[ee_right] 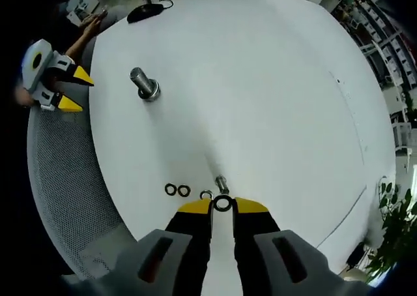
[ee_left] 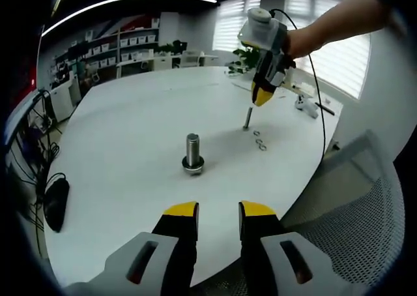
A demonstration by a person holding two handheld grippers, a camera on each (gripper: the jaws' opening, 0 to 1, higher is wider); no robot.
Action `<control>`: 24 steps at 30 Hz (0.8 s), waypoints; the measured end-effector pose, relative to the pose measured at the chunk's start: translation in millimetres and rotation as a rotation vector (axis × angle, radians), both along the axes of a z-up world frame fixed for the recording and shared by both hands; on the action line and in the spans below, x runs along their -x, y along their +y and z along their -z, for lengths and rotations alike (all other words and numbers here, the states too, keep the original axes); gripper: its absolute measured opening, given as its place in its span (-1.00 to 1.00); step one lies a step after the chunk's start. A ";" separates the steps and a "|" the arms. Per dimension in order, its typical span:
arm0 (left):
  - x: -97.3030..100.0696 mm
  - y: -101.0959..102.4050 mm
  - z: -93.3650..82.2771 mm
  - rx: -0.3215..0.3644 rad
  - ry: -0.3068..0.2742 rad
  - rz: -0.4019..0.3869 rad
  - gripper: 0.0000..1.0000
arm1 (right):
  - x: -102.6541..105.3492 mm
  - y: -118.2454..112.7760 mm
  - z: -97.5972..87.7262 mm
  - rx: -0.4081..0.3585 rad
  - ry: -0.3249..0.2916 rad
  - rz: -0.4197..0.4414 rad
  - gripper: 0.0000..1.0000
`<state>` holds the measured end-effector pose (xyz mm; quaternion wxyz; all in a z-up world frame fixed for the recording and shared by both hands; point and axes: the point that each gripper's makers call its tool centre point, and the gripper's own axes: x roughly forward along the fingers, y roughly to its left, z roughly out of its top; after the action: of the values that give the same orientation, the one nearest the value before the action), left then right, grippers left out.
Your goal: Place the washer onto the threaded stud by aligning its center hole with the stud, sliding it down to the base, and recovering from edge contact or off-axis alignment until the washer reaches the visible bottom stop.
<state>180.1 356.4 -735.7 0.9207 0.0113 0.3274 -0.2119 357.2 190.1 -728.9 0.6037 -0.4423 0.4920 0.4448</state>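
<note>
My right tool (ee_right: 222, 206) pinches a washer (ee_right: 222, 204) at its tips, just at six o'clock of the small threaded stud (ee_right: 221, 182). My left tool (ee_left: 218, 211) hangs half open, empty, over the desk (ee_left: 130, 139).

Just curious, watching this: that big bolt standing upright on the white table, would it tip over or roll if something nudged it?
The big bolt looks like solid metal, so probably heavy for its size. It stands on a wide head, so a light nudge likely slides it rather than tips it. Knocked flat on the smooth table, its round shank might roll.
</note>
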 end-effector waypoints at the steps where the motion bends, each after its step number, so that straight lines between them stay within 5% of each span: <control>1: 0.0 0.2 0.1 0.000 0.000 -0.001 -0.55 | -0.1 0.6 0.1 0.000 0.000 -0.001 -0.73; 24: -1.6 1.8 0.1 -0.006 -0.003 -0.011 -0.55 | -5.1 4.0 15.5 0.032 0.020 -0.020 -0.73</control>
<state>181.7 358.2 -735.8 0.9223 0.0125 0.3268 -0.2061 362.3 194.1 -744.4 0.5872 -0.4523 0.5006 0.4473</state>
